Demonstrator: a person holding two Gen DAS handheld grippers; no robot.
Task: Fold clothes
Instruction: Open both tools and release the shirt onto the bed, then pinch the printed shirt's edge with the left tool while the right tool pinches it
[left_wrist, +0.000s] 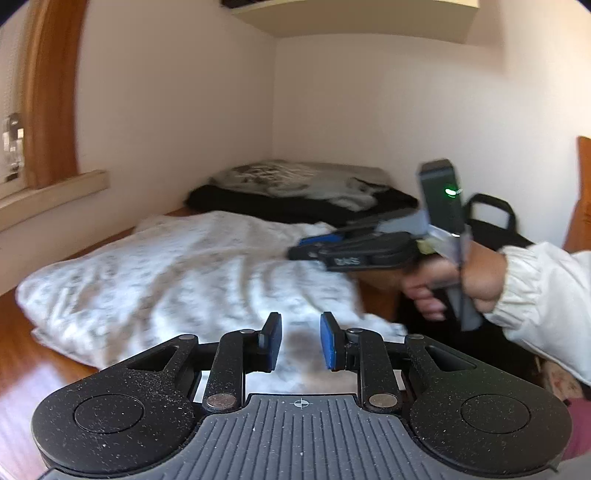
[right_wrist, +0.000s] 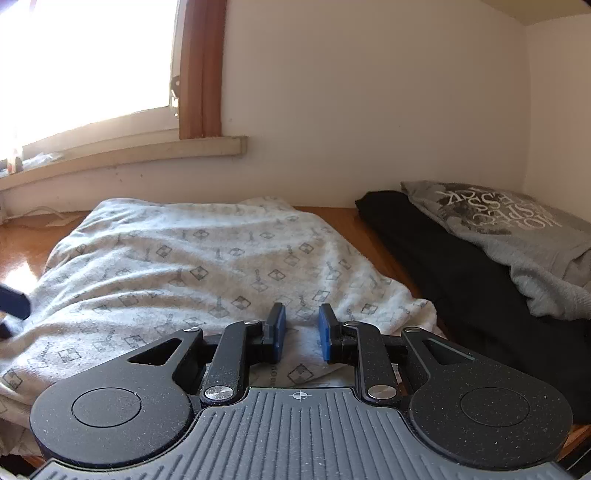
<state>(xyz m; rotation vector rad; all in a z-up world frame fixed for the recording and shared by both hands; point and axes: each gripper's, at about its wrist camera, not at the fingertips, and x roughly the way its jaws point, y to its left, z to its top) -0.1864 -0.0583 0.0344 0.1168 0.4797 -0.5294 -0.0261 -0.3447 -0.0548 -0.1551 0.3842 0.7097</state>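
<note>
A white garment with a small grey print (left_wrist: 177, 273) (right_wrist: 192, 266) lies spread and rumpled on the wooden tabletop. My left gripper (left_wrist: 301, 345) hovers over its near edge, open, nothing between the blue pads. My right gripper (right_wrist: 302, 336) is open too, just above the garment's near right corner. In the left wrist view the right gripper (left_wrist: 314, 247) shows from the side, held in a person's hand (left_wrist: 443, 284) over the garment's right edge. A dark corner of the left gripper (right_wrist: 13, 306) enters the right wrist view at the left.
Behind the white garment lie a black garment (right_wrist: 461, 288) (left_wrist: 280, 206) and, on top of it, a grey shirt with printed lettering (right_wrist: 509, 221) (left_wrist: 306, 181). White walls meet in a corner behind. A window sill (right_wrist: 147, 155) runs along the left. A dark bag (left_wrist: 491, 221) stands at the right.
</note>
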